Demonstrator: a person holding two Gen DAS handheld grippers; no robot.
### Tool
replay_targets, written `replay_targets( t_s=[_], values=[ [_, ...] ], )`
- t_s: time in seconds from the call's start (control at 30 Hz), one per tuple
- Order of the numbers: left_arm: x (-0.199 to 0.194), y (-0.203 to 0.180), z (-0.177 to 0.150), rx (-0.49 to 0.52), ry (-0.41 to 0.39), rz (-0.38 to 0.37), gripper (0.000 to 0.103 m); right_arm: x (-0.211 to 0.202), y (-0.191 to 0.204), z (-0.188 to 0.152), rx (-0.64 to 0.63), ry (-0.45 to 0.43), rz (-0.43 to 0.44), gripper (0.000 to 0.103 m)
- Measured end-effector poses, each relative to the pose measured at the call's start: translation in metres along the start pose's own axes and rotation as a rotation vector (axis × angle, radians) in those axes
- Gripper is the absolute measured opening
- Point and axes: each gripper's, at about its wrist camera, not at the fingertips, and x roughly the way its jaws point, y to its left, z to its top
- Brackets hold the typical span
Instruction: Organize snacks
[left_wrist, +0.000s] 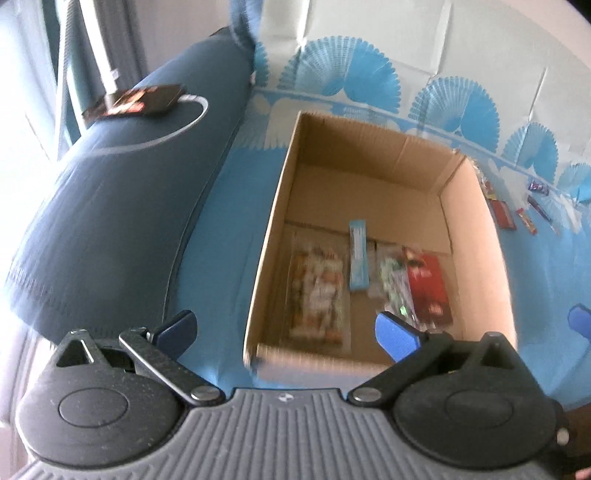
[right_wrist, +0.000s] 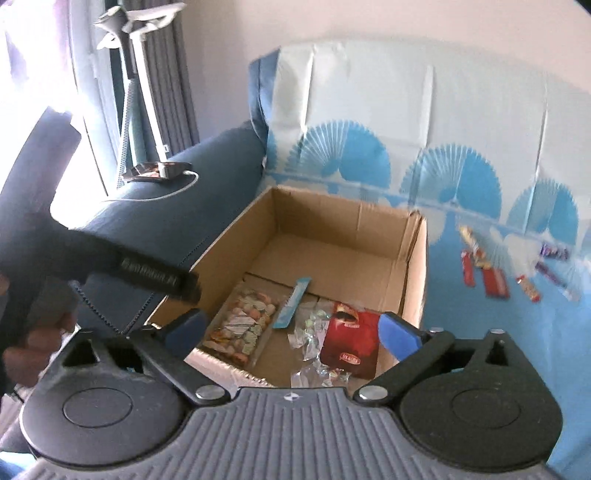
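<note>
Both grippers, left and right, hover with jaws wide and empty above the open brown cardboard box holding packaged snacks on a blue-patterned sofa cover.

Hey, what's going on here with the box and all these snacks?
A person with a gripper in each hand is sorting snacks into a cardboard box on a blue-covered sofa. Both the left gripper and right gripper are open and empty above the box. Inside lie a candy bag, a blue stick pack and a red packet. More snack bars wait outside.
</note>
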Motion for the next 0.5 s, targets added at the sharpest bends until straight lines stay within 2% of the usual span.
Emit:
replay_targets(
  t_s=[0.13,0.5],
  values=[
    [-0.026,0.001,-0.021,-0.001,-0.021,0.019,0.103,-0.023,0.008,-0.009,0.013,-0.028,-0.001,0.103],
    [-0.076,-0.024,-0.049,0.105,-0.105,0.025,0.103,-0.071,0.011,-0.03,0.04,-0.092,-0.045,0.103]
  ],
)
